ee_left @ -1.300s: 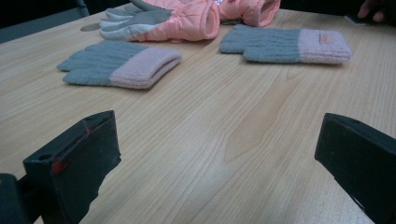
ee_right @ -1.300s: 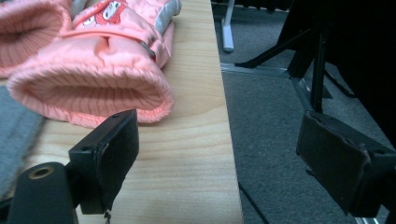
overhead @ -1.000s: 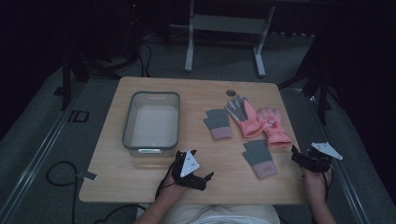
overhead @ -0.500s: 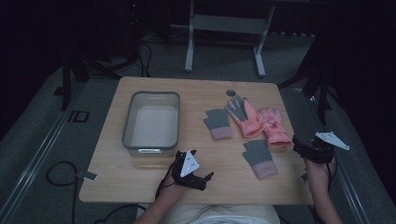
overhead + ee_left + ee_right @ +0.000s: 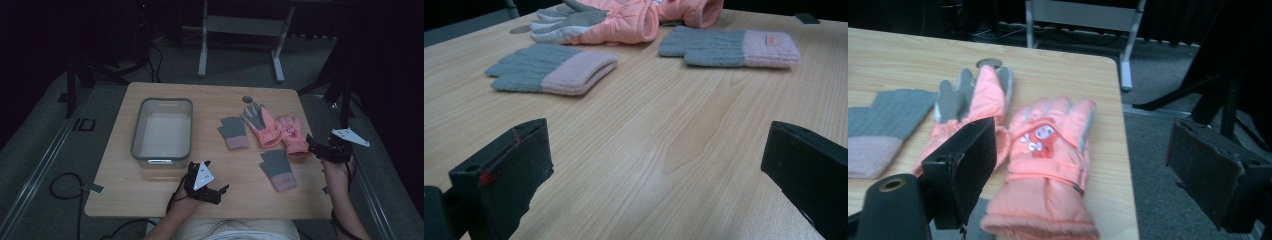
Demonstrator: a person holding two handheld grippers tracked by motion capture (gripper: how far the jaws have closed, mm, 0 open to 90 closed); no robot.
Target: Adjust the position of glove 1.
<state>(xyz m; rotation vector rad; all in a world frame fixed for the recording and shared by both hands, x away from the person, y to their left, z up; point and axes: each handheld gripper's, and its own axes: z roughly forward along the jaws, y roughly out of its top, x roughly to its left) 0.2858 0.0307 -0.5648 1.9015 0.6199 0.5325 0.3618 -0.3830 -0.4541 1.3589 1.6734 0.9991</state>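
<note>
Two pink ski gloves lie side by side at the table's right: one palm-up with grey fingers [image 5: 261,125] [image 5: 975,102], one with a cartoon print [image 5: 292,135] [image 5: 1048,155]. A grey knit glove with a pink cuff [image 5: 233,133] [image 5: 551,70] lies left of them. Its twin [image 5: 278,169] [image 5: 734,47] lies nearer me. My right gripper [image 5: 315,146] [image 5: 1083,160] hovers open at the table's right edge, facing the printed glove's cuff. My left gripper [image 5: 216,192] [image 5: 659,165] rests open on the wood near the front edge, nothing between its jaws.
A grey plastic bin [image 5: 136,135] stands on the left half of the wooden table [image 5: 150,200] and looks empty. A round hole [image 5: 248,99] sits in the tabletop behind the gloves. A metal stand [image 5: 240,30] is on the floor beyond the table.
My right gripper has moved forward along the table's right edge, toward the printed pink glove's cuff. The left gripper and the gloves have stayed where they were.
</note>
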